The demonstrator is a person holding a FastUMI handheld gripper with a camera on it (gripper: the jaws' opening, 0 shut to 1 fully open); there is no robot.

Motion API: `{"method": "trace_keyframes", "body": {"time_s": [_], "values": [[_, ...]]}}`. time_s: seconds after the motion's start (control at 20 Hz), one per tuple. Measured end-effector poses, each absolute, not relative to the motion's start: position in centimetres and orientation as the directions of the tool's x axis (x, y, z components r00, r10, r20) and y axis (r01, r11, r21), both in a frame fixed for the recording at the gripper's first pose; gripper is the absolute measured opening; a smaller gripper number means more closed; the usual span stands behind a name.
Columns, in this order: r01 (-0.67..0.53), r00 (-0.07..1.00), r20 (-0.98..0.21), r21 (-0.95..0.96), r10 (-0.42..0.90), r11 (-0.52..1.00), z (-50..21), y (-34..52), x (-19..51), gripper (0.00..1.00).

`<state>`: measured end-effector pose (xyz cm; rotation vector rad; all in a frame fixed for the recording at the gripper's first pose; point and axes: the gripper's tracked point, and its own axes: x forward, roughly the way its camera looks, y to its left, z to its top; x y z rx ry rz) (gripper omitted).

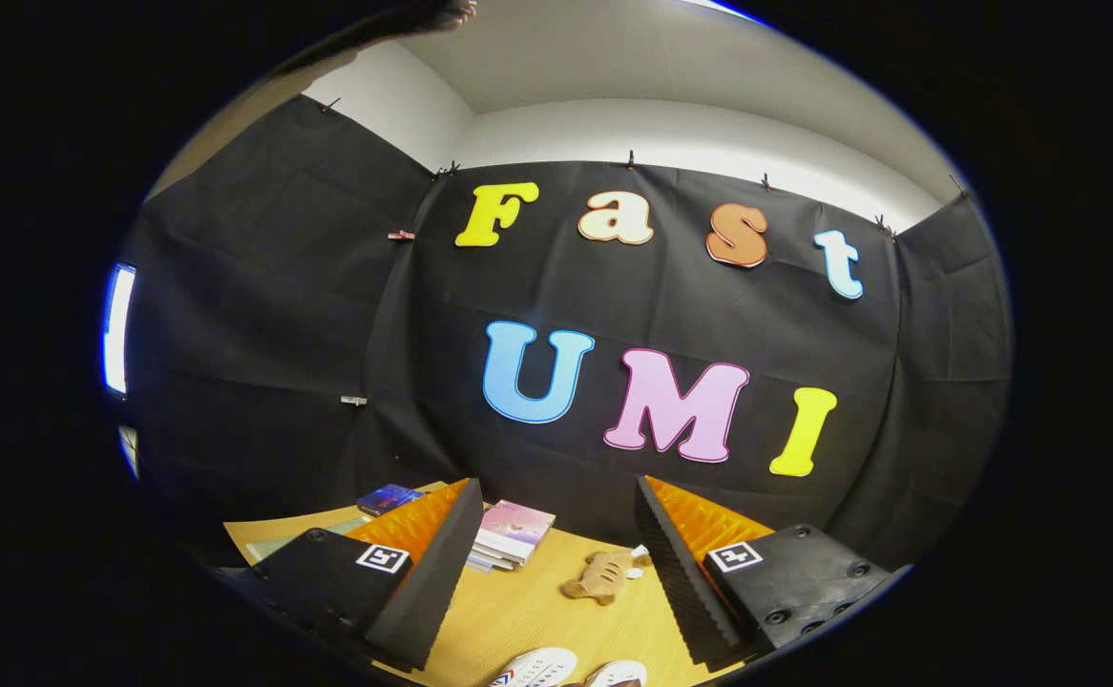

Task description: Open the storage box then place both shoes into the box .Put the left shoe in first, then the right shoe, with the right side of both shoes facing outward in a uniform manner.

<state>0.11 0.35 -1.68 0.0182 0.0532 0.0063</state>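
My gripper point(556, 563) is held high and points at the booth's back wall, its two fingers point(437, 572) spread wide apart with nothing between them. Far below, between the fingers, the toes of two white shoes point(566, 670) lie side by side on the wooden table point(518, 611). The left shoe of the pair point(535, 667) has dark stripes on its side; the one to its right point(617, 675) shows just its toe.
A small tan plush toy point(602, 575) lies on the table beyond the shoes. A stack of books point(511, 534) sits at the back near the wall, with a dark blue book point(388, 498) further left beyond the left finger.
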Motion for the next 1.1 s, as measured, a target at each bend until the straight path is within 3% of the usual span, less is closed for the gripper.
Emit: {"method": "trace_keyframes", "body": {"time_s": [0.35,0.55,0.8,0.95,1.1], "values": [[-0.054,0.993,-0.102,0.071,0.061,0.996,-3.4,1.0,0.6,0.97],[-0.197,0.965,-0.134,0.202,0.226,0.959,-5.2,4.2,1.2,0.97],[-0.391,0.82,-0.135,0.578,0.556,0.716,-9.1,10.2,1.7,1.0],[-0.392,0.723,-0.123,0.737,0.68,0.55,-12.6,12.3,2.2,0.98],[-0.317,0.596,-0.128,0.87,0.793,0.378,-16.6,14.1,2.3,0.98]]}}
